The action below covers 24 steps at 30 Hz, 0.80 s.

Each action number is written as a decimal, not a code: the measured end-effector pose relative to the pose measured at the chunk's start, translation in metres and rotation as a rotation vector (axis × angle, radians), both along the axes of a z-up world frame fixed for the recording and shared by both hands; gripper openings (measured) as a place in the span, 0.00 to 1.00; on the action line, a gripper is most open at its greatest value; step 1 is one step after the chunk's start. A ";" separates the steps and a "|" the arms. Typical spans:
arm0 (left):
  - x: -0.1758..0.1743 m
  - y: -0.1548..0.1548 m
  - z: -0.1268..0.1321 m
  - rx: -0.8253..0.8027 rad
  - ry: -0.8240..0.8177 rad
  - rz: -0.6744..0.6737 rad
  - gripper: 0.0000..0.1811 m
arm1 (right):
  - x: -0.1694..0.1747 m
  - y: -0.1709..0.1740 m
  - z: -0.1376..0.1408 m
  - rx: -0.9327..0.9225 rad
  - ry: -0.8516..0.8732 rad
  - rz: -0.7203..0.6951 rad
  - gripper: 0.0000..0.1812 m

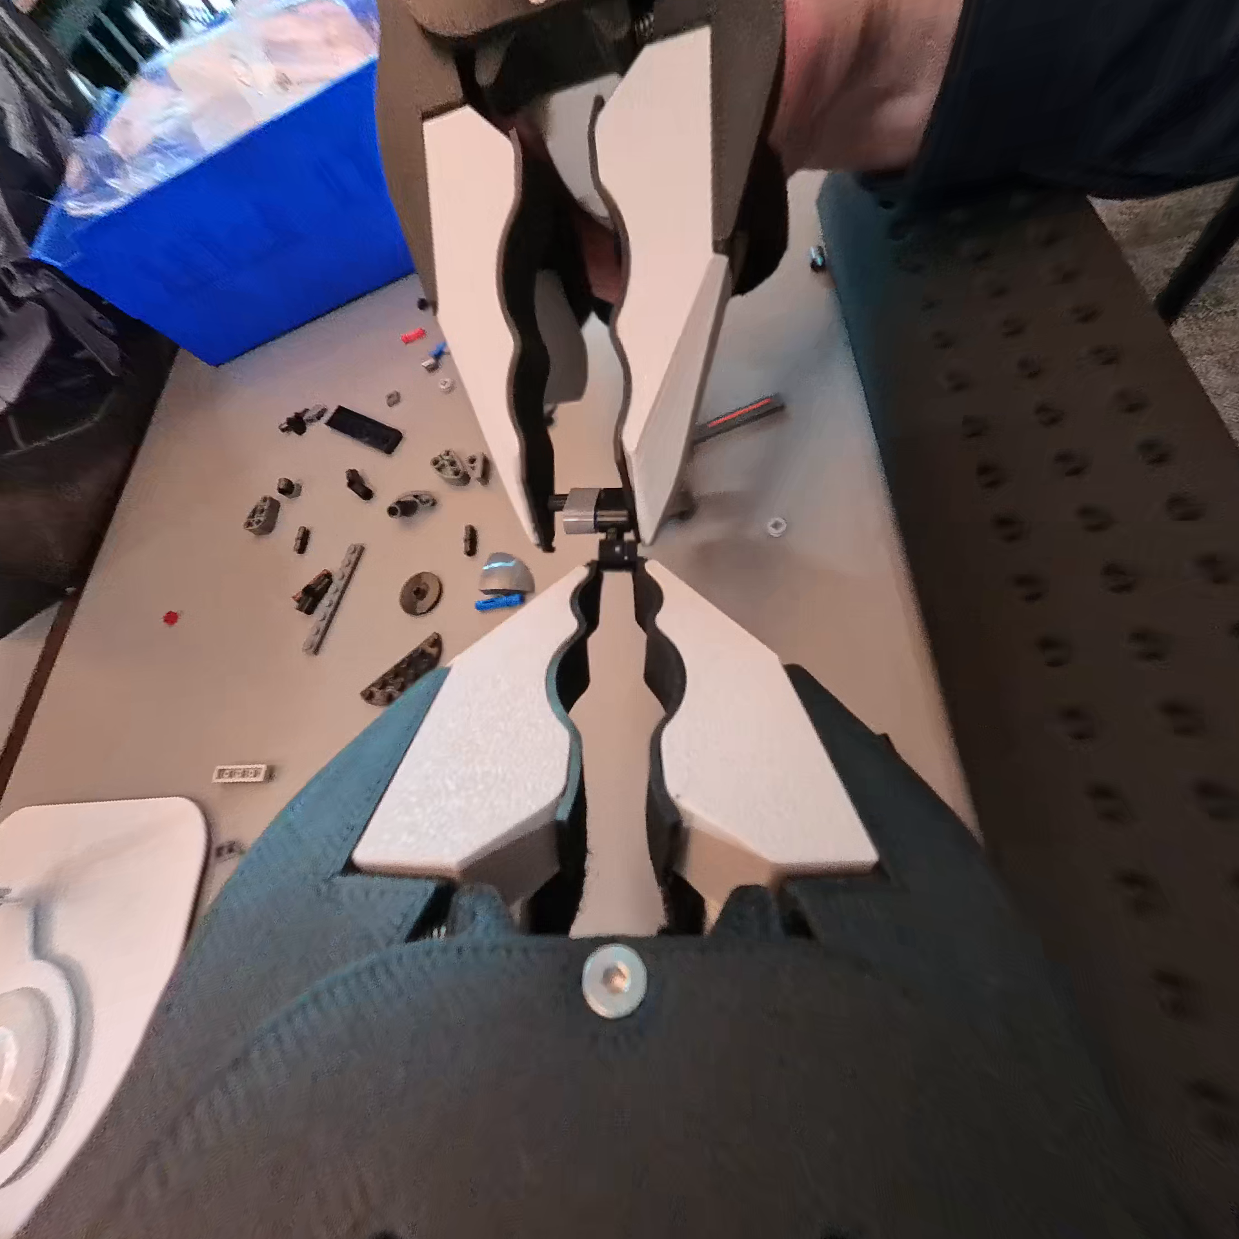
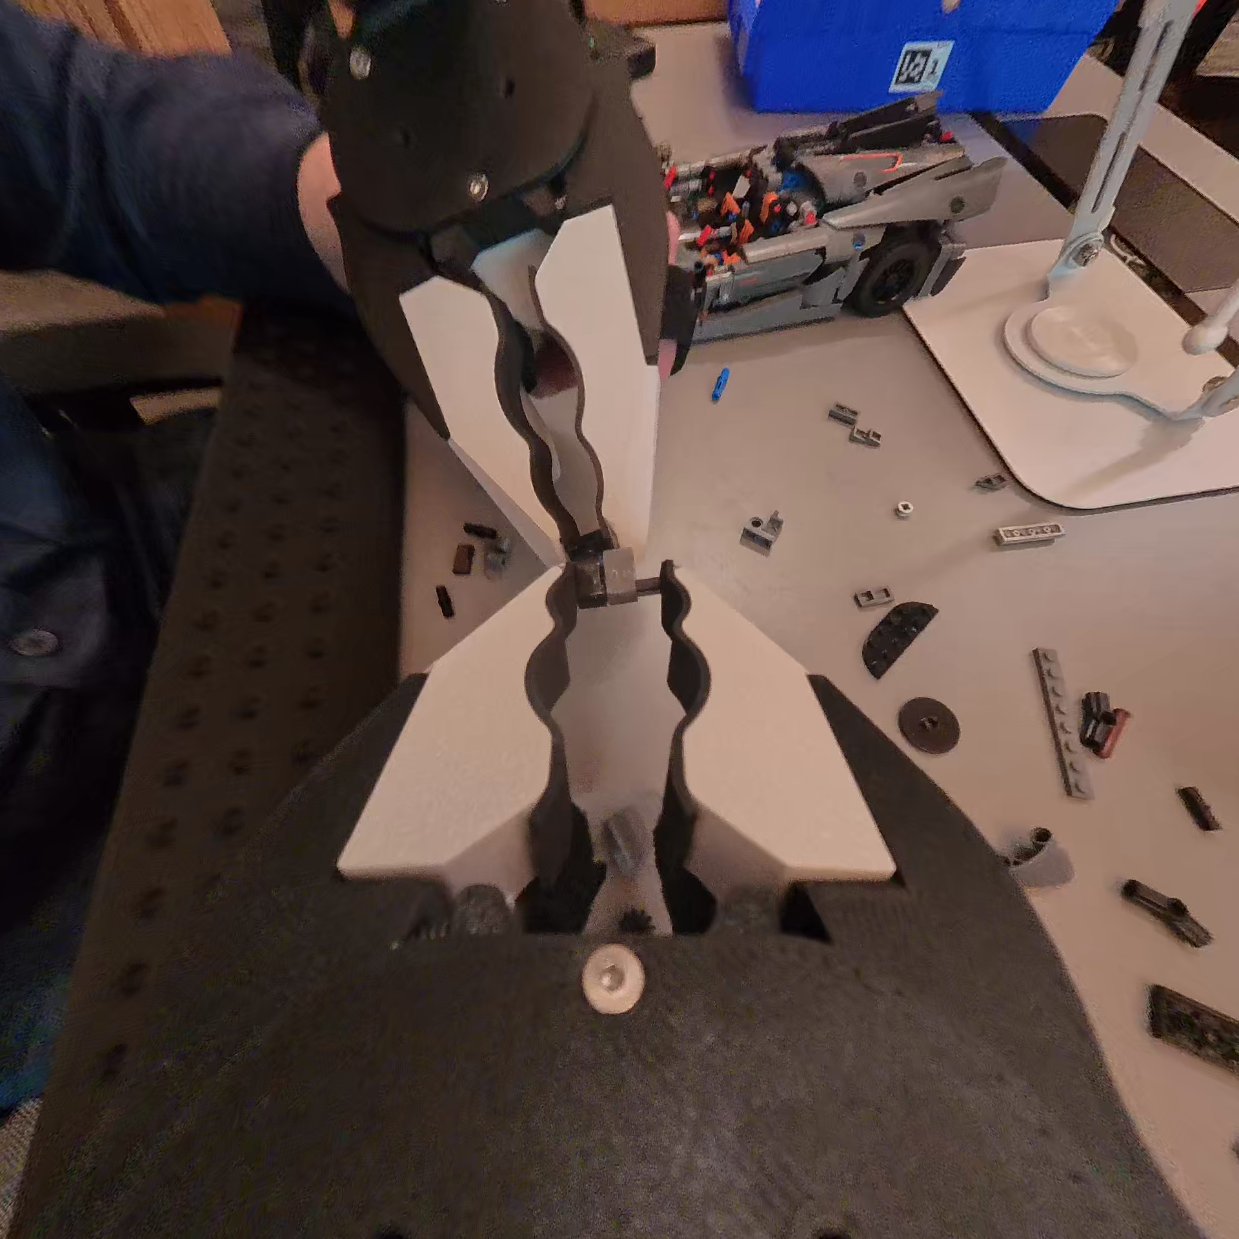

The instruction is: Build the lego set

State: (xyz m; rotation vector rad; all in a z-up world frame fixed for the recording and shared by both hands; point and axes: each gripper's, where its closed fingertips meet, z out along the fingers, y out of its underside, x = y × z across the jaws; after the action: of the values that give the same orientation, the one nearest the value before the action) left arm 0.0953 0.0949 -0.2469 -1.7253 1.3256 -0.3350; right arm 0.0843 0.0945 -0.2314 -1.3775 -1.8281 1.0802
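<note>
- Left gripper [image 1: 617,566]: white fingers with black wavy pads, closed to a narrow gap, tips pinching a small black connector piece [image 1: 617,551] at the centre of the left wrist view.
- Right gripper [image 2: 620,583]: same build; tips clamped across a grey block on a black axle [image 2: 613,580]. Seen from the left wrist view it comes in from 12 o'clock, fingers pointing down.
- The two held pieces touch, black connector under the grey block, raised above the table [image 1: 201,704].
- Loose Lego parts, left wrist view, 9 to 10 o'clock: long grey plate [image 1: 333,599], dark round disc [image 1: 420,593], black half-round plate [image 1: 403,669], blue pin [image 1: 499,601].
- Partly built grey Lego car [image 2: 831,214]: right wrist view, 1 o'clock, on the table.
- Blue bin [image 2: 905,53]: behind the car, 12 to 1 o'clock.
- White stand base [image 2: 1073,375]: 2 o'clock.
- Perforated dark board [image 1: 1073,536]: left wrist view, 3 o'clock.
</note>
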 end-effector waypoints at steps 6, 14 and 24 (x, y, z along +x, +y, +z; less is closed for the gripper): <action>-0.001 -0.001 0.020 0.045 -0.096 -0.020 0.04 | -0.002 0.000 0.015 -0.112 0.056 0.006 0.13; -0.011 0.000 0.033 0.059 -0.127 -0.005 0.04 | -0.013 0.000 0.025 -0.100 0.056 0.007 0.13; -0.033 0.023 0.065 0.167 -0.217 0.165 0.04 | -0.035 0.020 0.056 -0.014 -0.087 0.043 0.13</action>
State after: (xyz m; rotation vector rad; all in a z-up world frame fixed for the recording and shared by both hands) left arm 0.0622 0.1175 -0.1821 -1.5971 1.0190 -0.2992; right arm 0.0498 0.1141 -0.1753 -1.4195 -1.9233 1.0717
